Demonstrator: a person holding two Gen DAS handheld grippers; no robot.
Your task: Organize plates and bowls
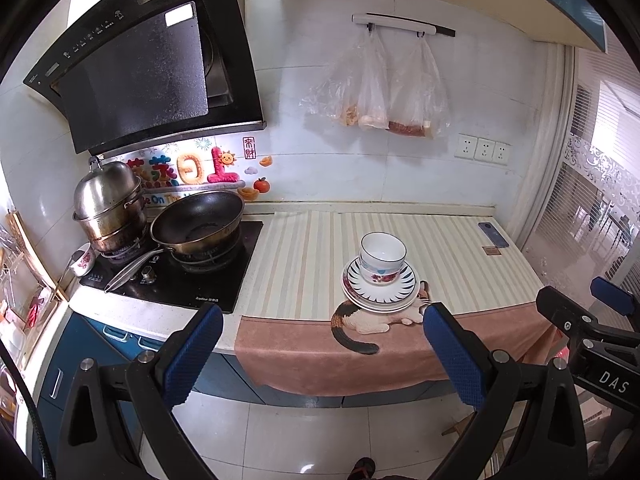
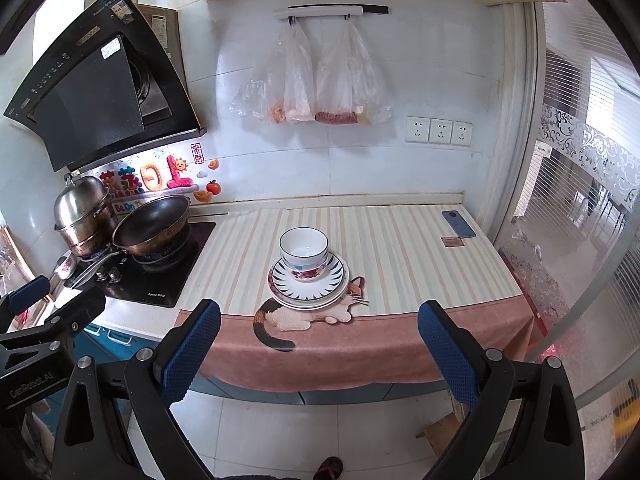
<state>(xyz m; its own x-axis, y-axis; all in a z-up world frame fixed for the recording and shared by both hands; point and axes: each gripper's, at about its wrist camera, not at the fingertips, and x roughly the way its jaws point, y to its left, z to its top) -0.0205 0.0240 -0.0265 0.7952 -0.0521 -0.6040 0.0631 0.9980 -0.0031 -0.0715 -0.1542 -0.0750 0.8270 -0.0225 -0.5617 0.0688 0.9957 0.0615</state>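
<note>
While both grippers are being held back from the desk [image 2: 400, 240], nothing is being gripped.

Stack: two bowls [image 2: 304, 252] are being carried nested on the plates [image 2: 308, 286], near the front edge of the desk, partly over the cat picture [image 2: 280, 318] of the cloth.

Left gripper [image 1: 324, 344]: jaws are being kept wide, empty; the stack is lying ahead, slightly to the right.

Right gripper [image 2: 320, 340]: jaws are being kept wide, empty; the stack is lying almost straight ahead, between the fingers.

Nearer hand: probably the right, judged by the centring.

Long axis: none, the stack being round and upright.
</note>
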